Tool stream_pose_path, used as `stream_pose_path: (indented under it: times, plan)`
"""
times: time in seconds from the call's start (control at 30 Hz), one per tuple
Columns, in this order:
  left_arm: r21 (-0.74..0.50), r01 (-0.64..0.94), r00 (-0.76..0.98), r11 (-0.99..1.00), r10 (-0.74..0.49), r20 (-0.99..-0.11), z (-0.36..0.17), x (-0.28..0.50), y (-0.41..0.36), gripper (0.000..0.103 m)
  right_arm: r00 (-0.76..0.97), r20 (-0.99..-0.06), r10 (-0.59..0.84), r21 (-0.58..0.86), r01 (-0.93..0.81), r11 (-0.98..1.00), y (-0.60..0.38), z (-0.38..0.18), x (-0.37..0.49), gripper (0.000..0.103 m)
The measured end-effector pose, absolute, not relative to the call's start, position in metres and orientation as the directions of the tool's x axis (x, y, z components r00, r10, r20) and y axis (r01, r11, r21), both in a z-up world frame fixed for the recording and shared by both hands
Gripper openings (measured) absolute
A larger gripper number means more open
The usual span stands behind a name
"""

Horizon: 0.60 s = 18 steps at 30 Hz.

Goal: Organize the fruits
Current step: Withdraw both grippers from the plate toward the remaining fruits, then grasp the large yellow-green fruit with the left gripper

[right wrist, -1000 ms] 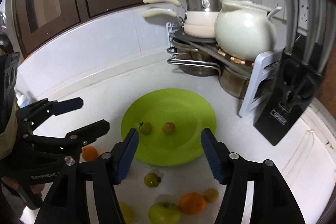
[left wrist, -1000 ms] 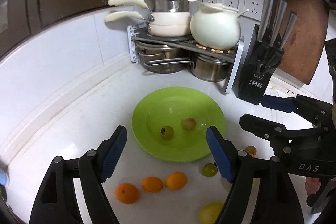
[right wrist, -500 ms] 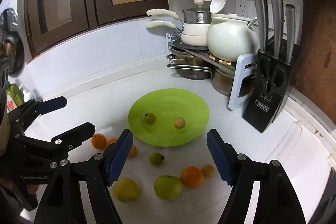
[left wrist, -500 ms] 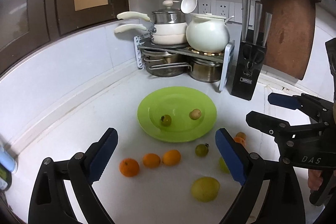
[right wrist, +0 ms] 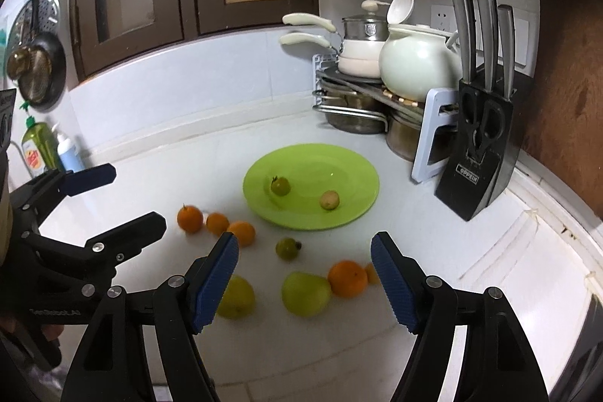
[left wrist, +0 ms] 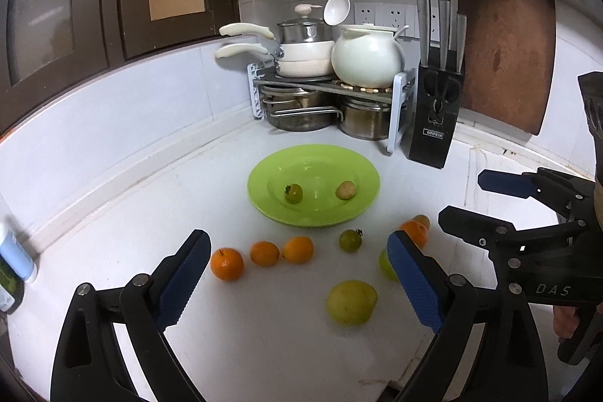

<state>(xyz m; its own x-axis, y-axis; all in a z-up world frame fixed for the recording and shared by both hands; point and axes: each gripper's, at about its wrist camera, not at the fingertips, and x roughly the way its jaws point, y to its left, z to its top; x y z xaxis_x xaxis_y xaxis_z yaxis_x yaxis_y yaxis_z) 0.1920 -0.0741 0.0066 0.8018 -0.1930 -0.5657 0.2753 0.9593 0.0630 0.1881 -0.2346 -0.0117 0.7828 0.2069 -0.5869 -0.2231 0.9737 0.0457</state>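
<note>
Fruit lies scattered on a white counter point(left wrist: 113, 213) as both grippers pull back from the green plate point(left wrist: 260, 198), which looks smaller and farther off than a second ago; the left gripper point(left wrist: 297, 274) has opened much wider and stands near its full spread, empty; the right gripper point(right wrist: 304, 279) has just widened too and stays about half open, holding nothing; two small fruits, a green tomato point(left wrist: 293, 193) and a pale one point(left wrist: 345, 190), sit on the plate, so the sorting seems barely begun; three oranges point(left wrist: 265, 253) in a row, a yellow pear point(left wrist: 351, 302) and other pieces wait near the plate's front rim; behind it, stacked pots on a rack point(left wrist: 395, 108), a knife block point(left wrist: 433, 127), a cutting board point(left wrist: 505, 44) and dark cabinets point(left wrist: 68, 6) fill the tiled kitchen corner.
</note>
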Motion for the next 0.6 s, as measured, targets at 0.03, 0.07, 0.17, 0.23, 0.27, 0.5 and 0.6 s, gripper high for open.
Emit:
stream_pose_path:
  times: [0.03,0.07,0.17,0.23,0.27,0.5,0.6]
  plan:
    - [0.065,0.273,0.802,0.960,-0.190,-0.566,0.005,0.190,-0.076,0.096,0.779,-0.590,0.210,0.046,-0.227,0.973,-0.235,-0.013,0.187,0.073]
    - [0.066,0.272,0.802,0.960,-0.188,-0.566,0.004,0.189,-0.076,0.096,0.775,-0.596,0.213,0.047,-0.231,0.972,-0.236,-0.015,0.186,0.073]
    - [0.073,0.272,0.801,0.960,-0.184,-0.570,0.000,0.185,-0.080,0.096,0.765,-0.605,0.223,0.051,-0.242,0.969,-0.237,-0.022,0.183,0.073]
    - [0.076,0.274,0.797,0.959,-0.182,-0.576,-0.005,0.184,-0.081,0.096,0.759,-0.611,0.226,0.051,-0.247,0.968,-0.238,-0.027,0.182,0.073]
    - [0.077,0.278,0.792,0.957,-0.184,-0.582,-0.009,0.183,-0.082,0.096,0.755,-0.615,0.226,0.051,-0.248,0.967,-0.238,-0.028,0.181,0.073]
    - [0.090,0.295,0.755,0.951,-0.175,-0.632,-0.038,0.184,-0.088,0.096,0.730,-0.645,0.228,0.066,-0.244,0.968,-0.239,-0.048,0.183,0.073]
    - [0.096,0.304,0.742,0.948,-0.173,-0.648,-0.049,0.186,-0.088,0.096,0.720,-0.658,0.222,0.065,-0.239,0.969,-0.239,-0.056,0.183,0.073]
